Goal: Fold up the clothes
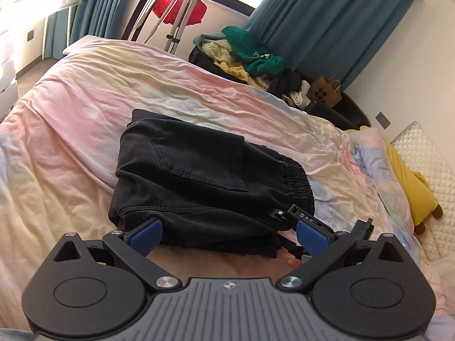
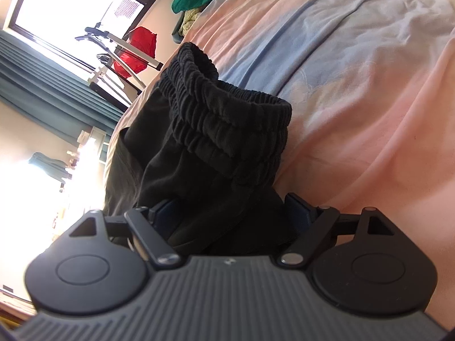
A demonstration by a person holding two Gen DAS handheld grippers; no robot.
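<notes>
Folded black trousers (image 1: 199,176) lie mid-bed on the pastel duvet (image 1: 85,91). My left gripper (image 1: 227,234) spreads wide at their near edge, clasping nothing. My right gripper (image 2: 230,213) straddles the bundle below the elastic waistband (image 2: 227,113); whether it pinches, I cannot tell. A clothes heap (image 1: 244,54) lies beyond the bed.
</notes>
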